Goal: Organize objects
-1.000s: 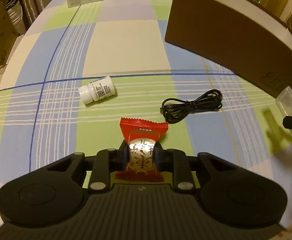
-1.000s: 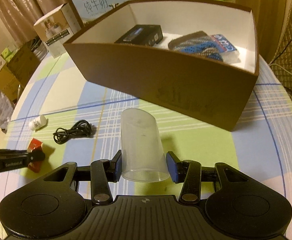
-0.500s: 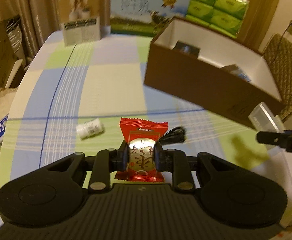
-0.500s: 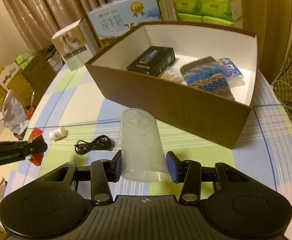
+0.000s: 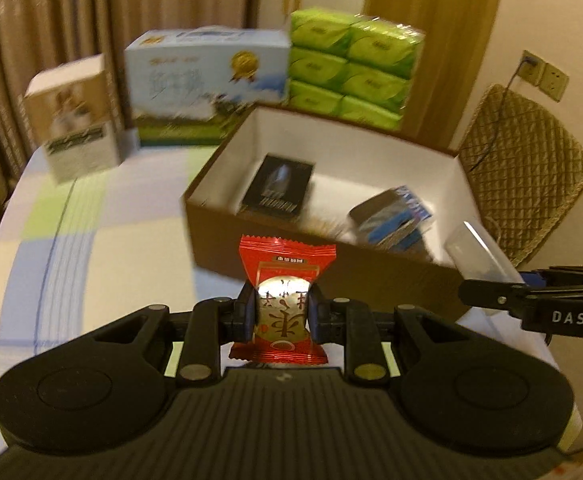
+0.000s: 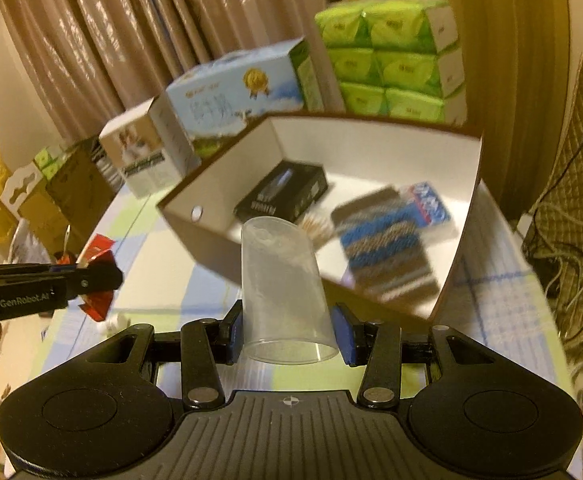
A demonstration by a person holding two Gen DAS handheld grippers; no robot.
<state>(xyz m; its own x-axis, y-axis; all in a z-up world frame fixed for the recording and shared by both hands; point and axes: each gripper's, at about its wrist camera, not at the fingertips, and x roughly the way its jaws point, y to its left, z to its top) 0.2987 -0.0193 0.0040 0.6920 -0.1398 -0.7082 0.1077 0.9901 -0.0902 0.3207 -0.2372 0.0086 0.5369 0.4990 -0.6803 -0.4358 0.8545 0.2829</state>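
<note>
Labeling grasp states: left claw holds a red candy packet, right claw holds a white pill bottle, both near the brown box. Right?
One error: the right claw holds a clear plastic cup, not a pill bottle, as the right wrist view shows. The left claw does hold the red candy packet, both near the brown box.

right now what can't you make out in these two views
- Print on the blue-white carton: motion blur in both views.
- Tan item in the brown box: blurred; the clear cup in the right claw covers part.
- Table below the left claw: hidden by the red packet and claw body.
- White thing on the table, right view: small, blurred, half behind the packet.
</note>
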